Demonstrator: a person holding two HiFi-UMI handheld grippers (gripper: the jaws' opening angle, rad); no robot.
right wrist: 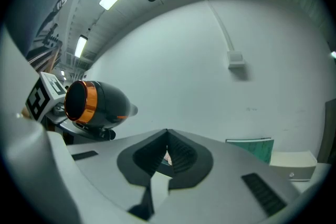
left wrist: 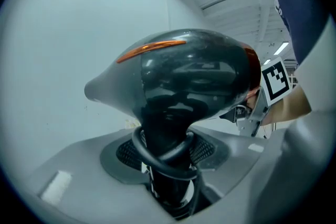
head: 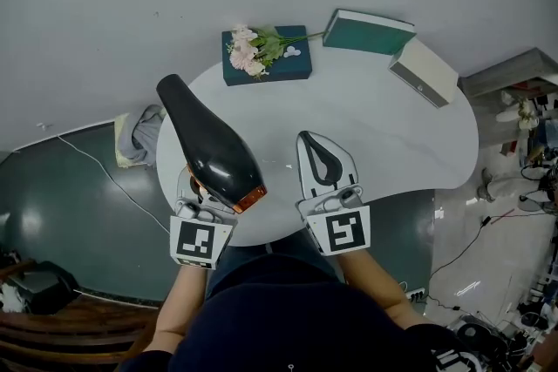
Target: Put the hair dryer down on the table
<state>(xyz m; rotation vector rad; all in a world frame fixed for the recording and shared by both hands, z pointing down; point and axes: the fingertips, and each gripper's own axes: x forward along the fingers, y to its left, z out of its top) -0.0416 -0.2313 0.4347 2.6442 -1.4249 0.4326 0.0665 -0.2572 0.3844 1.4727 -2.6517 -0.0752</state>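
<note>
A glossy black hair dryer (head: pixel 209 144) with an orange ring at one end is held over the left front part of the white table (head: pixel 392 126). My left gripper (head: pixel 202 203) is shut on its handle, with the black cord looped round the handle between the jaws. In the left gripper view the hair dryer's body (left wrist: pixel 189 76) bulges above the left gripper (left wrist: pixel 165 162). My right gripper (head: pixel 307 139) hovers over the table's front edge, shut and holding nothing. The right gripper view shows the hair dryer's ringed end (right wrist: pixel 97 104) to the left of the right gripper (right wrist: pixel 167 136).
A dark teal box with pink flowers (head: pixel 266 57) lies at the table's far side. To its right lie a green book (head: pixel 368 32) and a white box (head: pixel 425 72). A cloth (head: pixel 138 135) and cables lie on the floor to the left.
</note>
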